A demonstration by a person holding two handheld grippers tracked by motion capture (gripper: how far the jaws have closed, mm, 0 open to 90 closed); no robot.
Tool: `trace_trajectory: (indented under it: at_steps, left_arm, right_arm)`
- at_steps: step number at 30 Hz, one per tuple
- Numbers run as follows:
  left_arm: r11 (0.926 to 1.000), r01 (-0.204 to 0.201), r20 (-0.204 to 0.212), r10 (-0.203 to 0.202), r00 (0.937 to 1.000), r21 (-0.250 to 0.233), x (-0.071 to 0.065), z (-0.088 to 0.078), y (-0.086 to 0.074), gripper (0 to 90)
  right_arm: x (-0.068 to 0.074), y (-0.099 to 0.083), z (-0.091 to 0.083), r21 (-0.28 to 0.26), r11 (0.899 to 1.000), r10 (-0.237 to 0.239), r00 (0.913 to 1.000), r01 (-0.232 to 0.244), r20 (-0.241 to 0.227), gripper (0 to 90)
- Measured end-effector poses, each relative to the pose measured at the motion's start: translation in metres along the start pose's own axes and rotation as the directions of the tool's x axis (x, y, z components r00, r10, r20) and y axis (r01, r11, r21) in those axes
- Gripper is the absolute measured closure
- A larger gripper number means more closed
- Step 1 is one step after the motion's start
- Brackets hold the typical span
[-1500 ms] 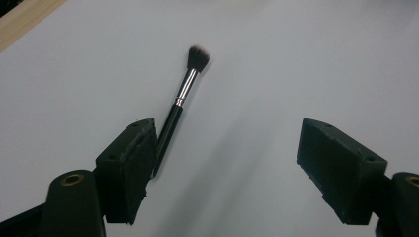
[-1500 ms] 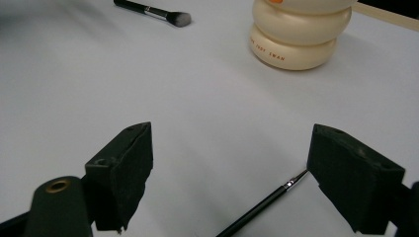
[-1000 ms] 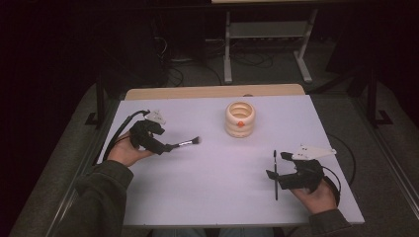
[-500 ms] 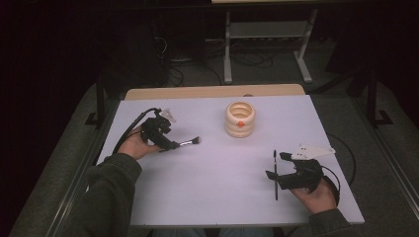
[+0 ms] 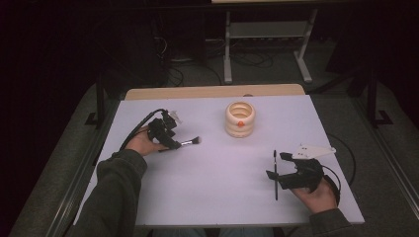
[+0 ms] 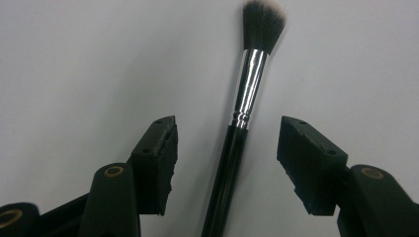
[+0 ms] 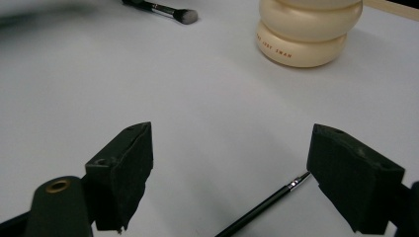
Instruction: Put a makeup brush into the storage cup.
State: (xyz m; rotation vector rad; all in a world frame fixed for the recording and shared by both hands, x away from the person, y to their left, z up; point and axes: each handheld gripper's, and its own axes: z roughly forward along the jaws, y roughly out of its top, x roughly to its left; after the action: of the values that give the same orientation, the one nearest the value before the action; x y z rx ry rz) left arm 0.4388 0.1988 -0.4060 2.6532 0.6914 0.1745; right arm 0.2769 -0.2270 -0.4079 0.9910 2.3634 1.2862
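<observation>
Cream holder at the far middle of the worktop reads "JUDY SWAN". Left gripper, jaws just closing, straddles the brush untouched at left; right gripper gapes wide over a liner.

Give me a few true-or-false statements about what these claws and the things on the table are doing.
1. The makeup brush lies between the left claw's jaws, not yet pinched. True; the jaws have just been closing.
2. The cream ringed holder lies tipped over. False: it stands upright.
3. The right claw is clamped on the thin black brush. False: its jaws stand open, the brush lying between them.
4. The table has a white top. True.
</observation>
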Motion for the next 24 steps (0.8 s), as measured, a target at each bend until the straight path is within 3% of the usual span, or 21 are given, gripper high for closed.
trace_trajectory:
  at_steps: [12, 24]
  left_arm:
    - [0.9991, -0.02, 0.02, 0.019, 0.9996, 0.036, 0.004, 0.012, 0.001, 53.9]
    - [0.9965, -0.057, 0.031, 0.056, 0.998, 0.061, -0.001, 0.017, 0.004, 71.4]
  right_arm:
    - [0.0, 0.0, 0.0, 0.003, 1.0, 0.002, 1.0, -0.002, -0.005, 16.9]
    - [0.002, 0.002, -0.002, -0.012, 1.0, -0.013, 0.9999, 0.013, -0.01, 18.9]
